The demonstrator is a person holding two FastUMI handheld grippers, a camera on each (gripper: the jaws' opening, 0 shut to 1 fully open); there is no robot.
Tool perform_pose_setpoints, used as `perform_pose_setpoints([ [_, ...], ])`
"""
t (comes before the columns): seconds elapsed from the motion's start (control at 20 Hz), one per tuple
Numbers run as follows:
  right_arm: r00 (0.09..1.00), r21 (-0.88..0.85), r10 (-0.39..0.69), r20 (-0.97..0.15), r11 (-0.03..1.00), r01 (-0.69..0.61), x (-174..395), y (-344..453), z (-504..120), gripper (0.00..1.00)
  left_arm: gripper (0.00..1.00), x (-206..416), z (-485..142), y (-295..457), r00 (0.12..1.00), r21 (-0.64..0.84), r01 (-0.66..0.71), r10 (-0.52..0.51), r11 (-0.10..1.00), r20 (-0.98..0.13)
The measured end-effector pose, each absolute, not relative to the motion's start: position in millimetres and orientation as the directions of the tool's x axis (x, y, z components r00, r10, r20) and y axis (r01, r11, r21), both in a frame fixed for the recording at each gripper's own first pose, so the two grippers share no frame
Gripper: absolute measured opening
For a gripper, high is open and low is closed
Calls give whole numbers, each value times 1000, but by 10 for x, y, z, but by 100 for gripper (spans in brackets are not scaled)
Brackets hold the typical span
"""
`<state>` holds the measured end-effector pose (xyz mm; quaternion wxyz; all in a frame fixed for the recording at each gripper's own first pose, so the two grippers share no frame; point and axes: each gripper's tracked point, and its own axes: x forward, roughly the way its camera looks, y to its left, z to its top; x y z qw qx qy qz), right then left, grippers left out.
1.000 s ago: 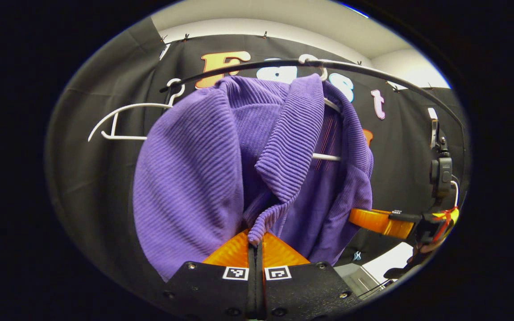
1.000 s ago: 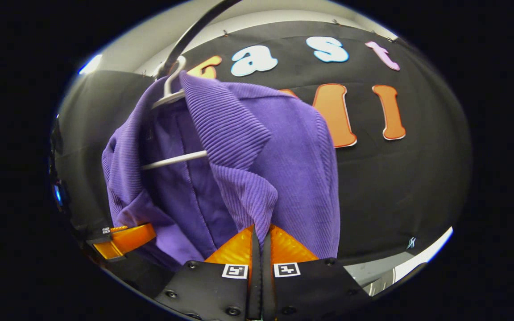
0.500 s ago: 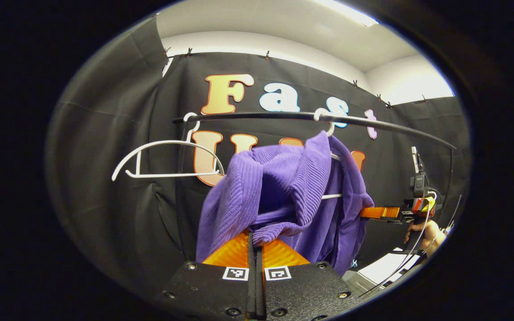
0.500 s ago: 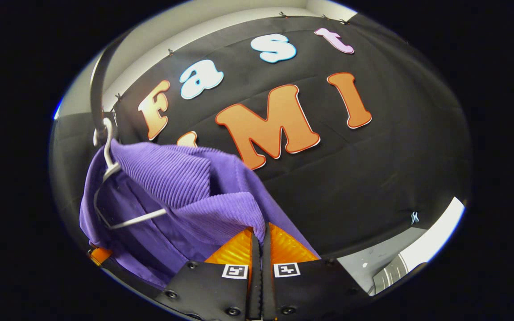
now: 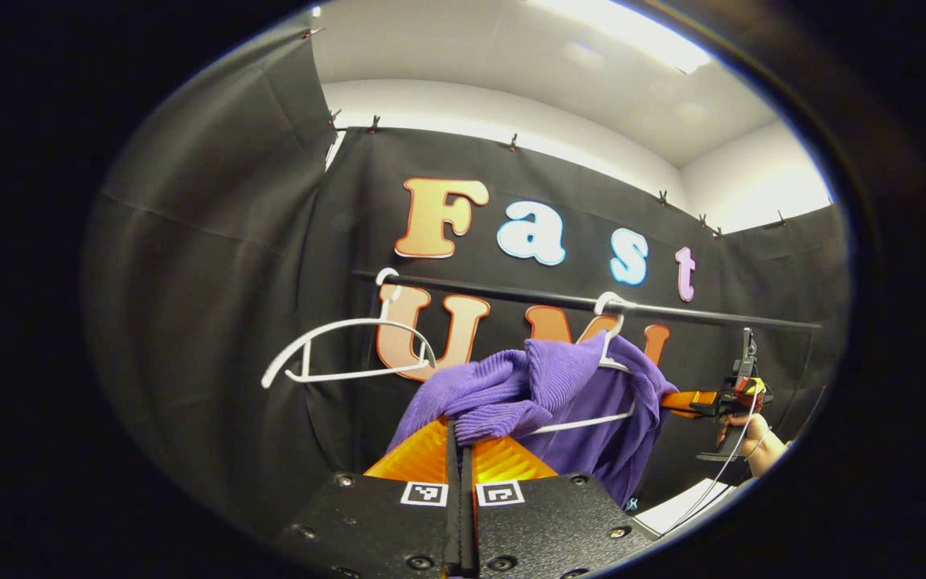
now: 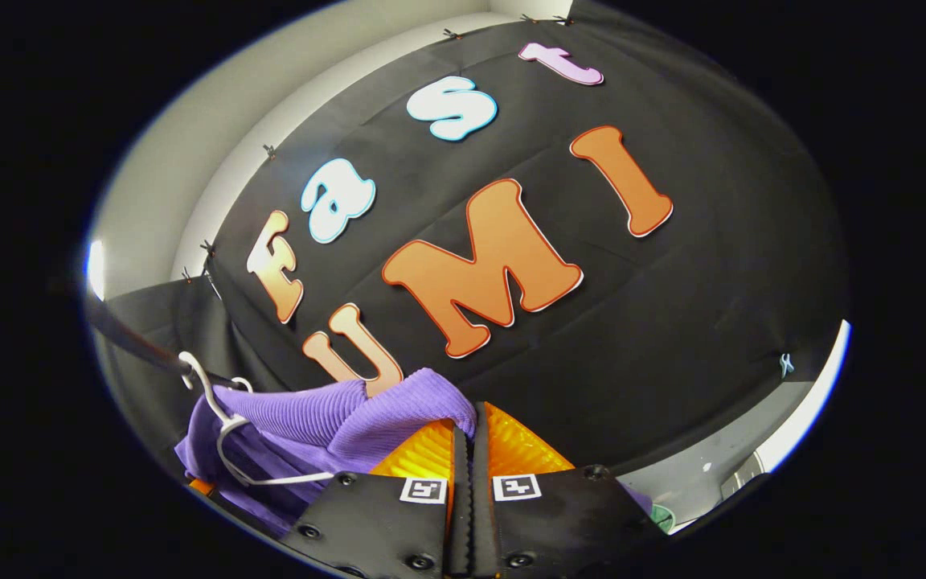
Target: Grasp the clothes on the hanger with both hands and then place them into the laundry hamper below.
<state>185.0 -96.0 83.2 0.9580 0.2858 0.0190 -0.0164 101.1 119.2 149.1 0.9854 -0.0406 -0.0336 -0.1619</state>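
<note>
Pulled back from the rail (image 5: 511, 293), the purple garment (image 5: 559, 386) now stretches off its white hanger (image 5: 616, 362), pinched in the closed left gripper (image 5: 460, 438) and closed right gripper (image 6: 467, 438); both should draw evenly so the collar slips free.

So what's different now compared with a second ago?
Both grippers have pulled back from the rail, stretching the purple garment toward them; it looks smaller and more bunched. The left gripper and right gripper stay clamped on it, and its white hanger stays hooked on the rail.
</note>
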Motion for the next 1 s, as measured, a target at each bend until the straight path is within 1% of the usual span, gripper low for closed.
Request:
perform_pose_setpoints([
  [0.25,999,587,42,-33,809,-14,2038,-1029,1088,8,0,1040,1718,1330,955,-69,283,-275,957,110],
  [0.55,998,597,69,14,800,-63,2087,-1152,1430,8,0,1203,1852,1426,961,-66,264,-256,962,107],
  [0.8,996,589,89,3,805,-74,2232,-1158,1537,7,0,1426,1853,1525,968,-2,235,-233,972,92],
  [1.0,994,564,110,-23,822,-78,2359,-1157,1511,8,0,1586,1709,1566,976,-26,214,-213,976,54],
])
